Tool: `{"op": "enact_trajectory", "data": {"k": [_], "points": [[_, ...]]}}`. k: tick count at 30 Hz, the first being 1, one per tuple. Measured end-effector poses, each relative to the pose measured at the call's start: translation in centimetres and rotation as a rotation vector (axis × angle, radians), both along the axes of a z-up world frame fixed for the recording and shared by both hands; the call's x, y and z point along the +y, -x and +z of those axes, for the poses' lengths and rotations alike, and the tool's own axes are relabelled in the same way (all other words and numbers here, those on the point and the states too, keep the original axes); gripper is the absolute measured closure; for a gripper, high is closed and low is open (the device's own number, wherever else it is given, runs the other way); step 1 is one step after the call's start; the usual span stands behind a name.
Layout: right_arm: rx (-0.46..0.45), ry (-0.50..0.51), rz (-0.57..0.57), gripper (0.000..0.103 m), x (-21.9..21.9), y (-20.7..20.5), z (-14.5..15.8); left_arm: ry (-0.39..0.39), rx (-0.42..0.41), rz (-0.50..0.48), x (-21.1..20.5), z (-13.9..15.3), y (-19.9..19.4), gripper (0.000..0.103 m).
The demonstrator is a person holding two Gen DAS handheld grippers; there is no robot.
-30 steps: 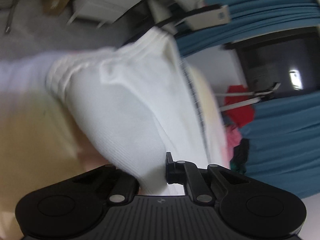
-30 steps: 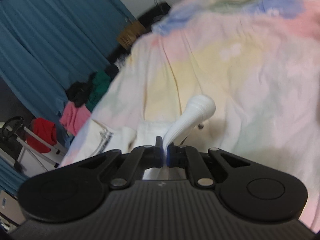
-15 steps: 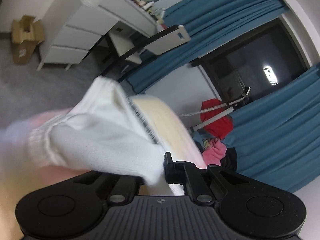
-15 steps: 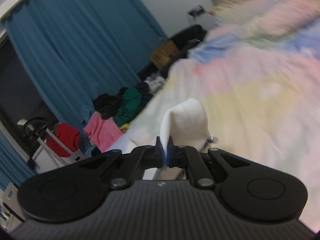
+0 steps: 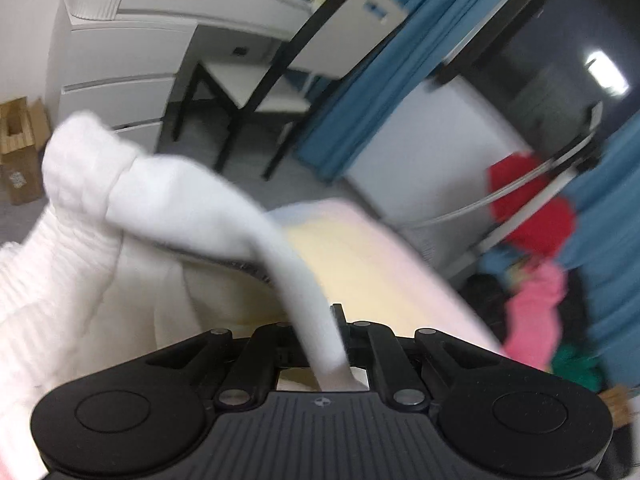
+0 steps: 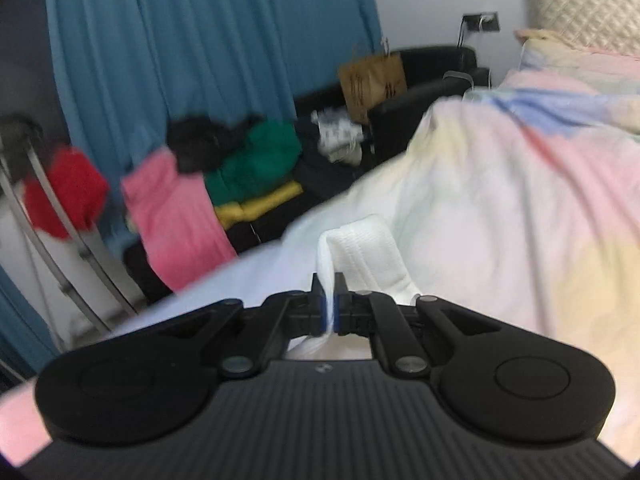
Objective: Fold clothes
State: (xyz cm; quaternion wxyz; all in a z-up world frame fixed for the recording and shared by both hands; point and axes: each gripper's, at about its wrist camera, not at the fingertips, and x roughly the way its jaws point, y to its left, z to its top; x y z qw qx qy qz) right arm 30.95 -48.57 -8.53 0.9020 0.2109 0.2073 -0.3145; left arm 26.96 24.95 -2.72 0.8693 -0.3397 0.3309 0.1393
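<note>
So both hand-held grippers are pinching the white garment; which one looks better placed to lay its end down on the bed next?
Probably the right hand-held gripper: it grips the white garment low over the pastel bedspread. The left hand-held gripper holds its end raised, facing the chair.

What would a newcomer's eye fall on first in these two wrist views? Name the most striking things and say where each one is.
First, the white sock, stretched up and to the left from the shut left gripper, filling the left of that view. Next, the white cloth pinched in the right gripper, above the pastel bedspread. Behind, blue curtains hang over a bright heap of clothes.
</note>
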Motion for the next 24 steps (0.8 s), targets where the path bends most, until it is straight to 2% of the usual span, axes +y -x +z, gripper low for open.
{"op": "enact_trajectory", "data": {"k": [3, 6, 8, 9, 10, 11, 13, 16, 21, 24], "points": [[0.046, -0.017, 0.013, 0.093, -0.1, -1.9, -3.4, -0.057, 0.084, -0.002, -1.0, -2.8, -5.0, 0.089], [0.021, -0.053, 0.043, 0.078, -0.5, -1.7, -4.3, -0.06, 0.051, -0.034, -1.4, -2.9, -4.5, 0.082], [-0.011, -0.097, 0.06, 0.071, -0.8, -0.8, -4.1, -0.064, 0.026, -0.08, -1.7, -2.5, -3.6, 0.063], [-0.038, -0.118, 0.069, 0.064, -0.9, 0.2, -3.7, -0.064, 0.009, -0.096, -1.9, -2.1, -3.1, 0.06], [-0.066, -0.139, 0.077, 0.055, -1.0, 1.2, -3.3, -0.055, -0.011, -0.11, -2.1, -1.6, -1.9, 0.053], [-0.09, -0.152, 0.079, 0.051, -1.1, 2.2, -2.9, -0.047, -0.032, -0.123, -2.3, -1.2, -0.8, 0.044], [-0.149, -0.181, 0.079, 0.042, -0.9, 5.2, -2.3, -0.029, -0.074, -0.15, -2.6, -0.2, 1.5, 0.034], [-0.216, -0.251, 0.071, 0.041, -0.5, 9.9, -1.9, 0.031, -0.107, -0.152, -2.8, 0.1, 6.2, 0.023], [-0.306, -0.449, 0.017, 0.036, -0.5, 18.0, -3.3, 0.124, -0.086, -0.072, -2.3, -0.6, 12.8, 0.012], [-0.302, -0.564, 0.003, 0.036, -0.6, 21.2, -4.5, 0.179, -0.074, -0.024, -1.9, -1.0, 16.8, 0.011]]}}
